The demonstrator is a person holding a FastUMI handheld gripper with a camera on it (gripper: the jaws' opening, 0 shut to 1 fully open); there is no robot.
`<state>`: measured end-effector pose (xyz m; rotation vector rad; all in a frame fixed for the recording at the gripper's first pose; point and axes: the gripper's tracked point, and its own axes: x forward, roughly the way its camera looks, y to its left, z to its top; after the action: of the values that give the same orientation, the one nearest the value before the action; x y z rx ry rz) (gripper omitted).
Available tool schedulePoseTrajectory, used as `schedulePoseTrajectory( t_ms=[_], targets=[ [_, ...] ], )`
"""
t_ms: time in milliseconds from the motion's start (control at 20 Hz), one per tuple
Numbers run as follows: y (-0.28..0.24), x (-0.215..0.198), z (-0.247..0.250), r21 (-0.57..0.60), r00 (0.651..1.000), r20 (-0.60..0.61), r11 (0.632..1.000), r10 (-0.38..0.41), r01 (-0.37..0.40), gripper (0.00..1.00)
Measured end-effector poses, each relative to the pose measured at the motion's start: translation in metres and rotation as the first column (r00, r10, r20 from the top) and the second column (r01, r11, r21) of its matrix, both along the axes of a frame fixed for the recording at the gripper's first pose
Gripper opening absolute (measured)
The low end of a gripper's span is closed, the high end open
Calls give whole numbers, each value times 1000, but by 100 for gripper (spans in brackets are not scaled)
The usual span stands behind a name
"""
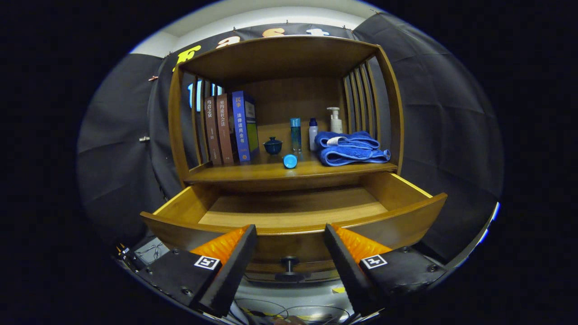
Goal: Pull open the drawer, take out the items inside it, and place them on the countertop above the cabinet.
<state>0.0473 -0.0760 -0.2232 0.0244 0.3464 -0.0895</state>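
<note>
Currently: drawer open and bare, shelf stocked

Item 1, drawer point(293, 212): pulled well out of the cabinet point(284, 58). Its wooden floor shows bare as far as you can see; the strip just behind the front panel is hidden, so you cannot rule out something small there. Knob point(289, 262) sits on the front panel, between your fingers and apart from both.

Item 2, countertop point(271, 172): directly above the drawer. It carries three books point(228, 128) upright at the left, a small dark lidded cup point(272, 145), a round blue cap point(290, 161) near the front edge, a tall blue bottle point(295, 134), a white bottle with a blue top point(313, 133), a pump bottle point(334, 120), and a folded blue towel point(350, 148) at the right.

Item 3, gripper point(290, 243): fingers spread wide, grasping nothing, level with the drawer front.

Status, by judgement: opening is done, and the unloading looks finished or nearly so. Which shelf items came out of the drawer cannot be told. What remains for you is a check of the hidden front strip.
</note>
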Motion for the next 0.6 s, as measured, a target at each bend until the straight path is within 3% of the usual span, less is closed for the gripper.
schedulePoseTrajectory(
  t_ms=[600],
  targets=[
    [-6, 111, -19, 21, 999, -43, 1000, -4, 5, 98]
  ],
)
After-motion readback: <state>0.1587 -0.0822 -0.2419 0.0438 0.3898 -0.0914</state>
